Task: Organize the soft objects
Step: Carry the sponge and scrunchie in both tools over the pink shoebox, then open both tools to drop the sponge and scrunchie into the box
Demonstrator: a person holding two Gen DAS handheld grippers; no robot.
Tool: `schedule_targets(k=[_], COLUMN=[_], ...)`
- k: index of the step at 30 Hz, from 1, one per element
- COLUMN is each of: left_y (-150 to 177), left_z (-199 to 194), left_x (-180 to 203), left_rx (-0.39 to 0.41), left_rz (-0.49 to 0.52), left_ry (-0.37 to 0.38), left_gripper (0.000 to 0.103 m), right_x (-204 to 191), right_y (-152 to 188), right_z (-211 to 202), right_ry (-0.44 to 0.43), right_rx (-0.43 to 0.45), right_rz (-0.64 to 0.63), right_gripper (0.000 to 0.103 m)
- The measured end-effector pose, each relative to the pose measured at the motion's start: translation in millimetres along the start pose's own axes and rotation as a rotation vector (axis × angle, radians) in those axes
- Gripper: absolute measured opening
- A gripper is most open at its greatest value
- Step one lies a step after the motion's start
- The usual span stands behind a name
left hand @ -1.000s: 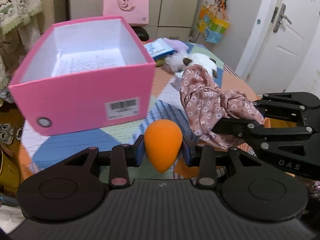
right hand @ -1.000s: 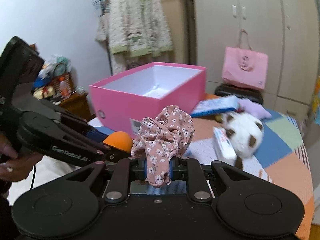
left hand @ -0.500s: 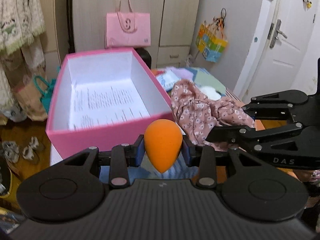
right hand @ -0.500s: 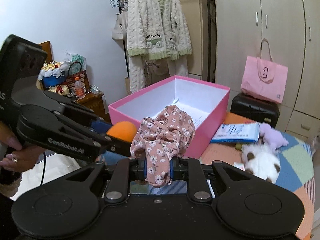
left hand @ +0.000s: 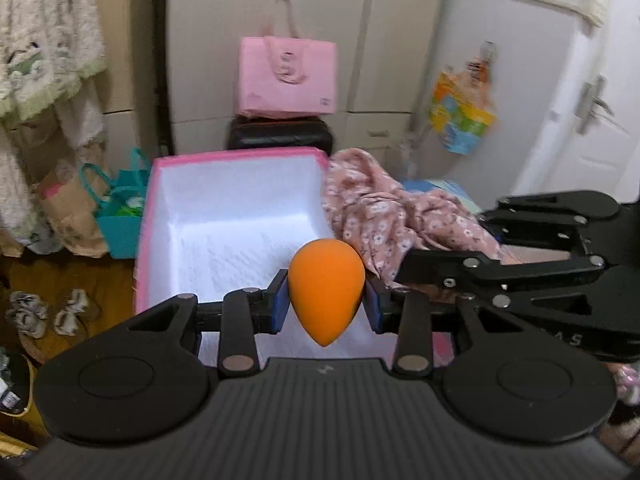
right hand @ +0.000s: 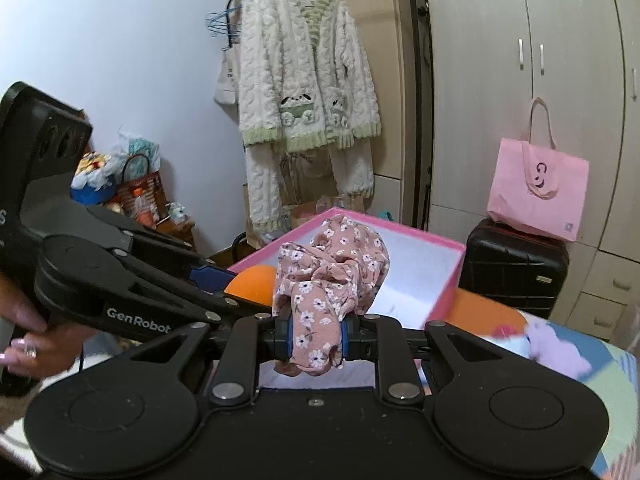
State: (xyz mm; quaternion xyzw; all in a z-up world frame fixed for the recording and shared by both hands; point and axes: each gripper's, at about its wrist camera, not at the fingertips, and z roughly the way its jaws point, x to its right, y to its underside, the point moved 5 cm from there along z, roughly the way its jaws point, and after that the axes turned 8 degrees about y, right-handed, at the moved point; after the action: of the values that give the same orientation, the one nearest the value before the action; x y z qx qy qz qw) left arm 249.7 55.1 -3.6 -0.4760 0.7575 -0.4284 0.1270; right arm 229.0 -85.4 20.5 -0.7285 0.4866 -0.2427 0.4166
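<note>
The left gripper (left hand: pixel 326 306) was clamped on an orange egg-shaped makeup sponge (left hand: pixel 326 290), its blue pads pressing the sponge's two sides with the pointed end hanging below the fingers. Beyond those fingertips lay the open pink rectangular cardboard box (left hand: pixel 236 204), white inside; the sponge sat over its near edge. The right gripper (right hand: pixel 316 340) was closed tight on a bunched pink floral fabric scrunchie (right hand: pixel 330 276), most of the cloth billowing above and ahead of its fingers, in front of the same box. To the left of those fingers the left gripper stood alongside, held by a person's hand (right hand: pixel 28 344). A pink paper tote bag (right hand: pixel 538 194) rested on a black suitcase (right hand: pixel 514 270) behind the box.
</note>
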Motion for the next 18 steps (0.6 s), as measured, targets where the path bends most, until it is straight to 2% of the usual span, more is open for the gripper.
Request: schedule_targets(k=[3, 7, 12, 16, 18], left_y=[-13.2, -23.9, -31.7, -33.7, -36.4], left_z=[26.4, 69.6, 111.5, 132.6, 140.9], left_x=[-30.1, -64.2, -82.8, -99.2, -102.6], left_rx=[-0.026, -0.108, -0.184, -0.213, -0.208], left_rz=[-0.035, -0.16, -0.189, -0.255, -0.243], left_ry=[-0.041, -0.002, -0.048, -0.051, -0.061], left_gripper=[0.037, 0.037, 0.036, 0.036, 0.036], right_x=[11.5, 26.6, 32.4, 42.2, 40.6], right_y=[-9.3, -11.5, -12.9, -16.1, -14.6], right_z=[38.1, 89.7, 125.8, 143.9, 148.2], right_ry=[-0.009, -0.024, 0.071, 0.031, 0.027], right_rx=[-0.075, -0.197, -0.227, -0.293, -0.299], right_rz=[-0.015, -0.02, -0.134, -0.143, -0.191], right_gripper=[0.023, 0.023, 0.023, 0.023, 0.024])
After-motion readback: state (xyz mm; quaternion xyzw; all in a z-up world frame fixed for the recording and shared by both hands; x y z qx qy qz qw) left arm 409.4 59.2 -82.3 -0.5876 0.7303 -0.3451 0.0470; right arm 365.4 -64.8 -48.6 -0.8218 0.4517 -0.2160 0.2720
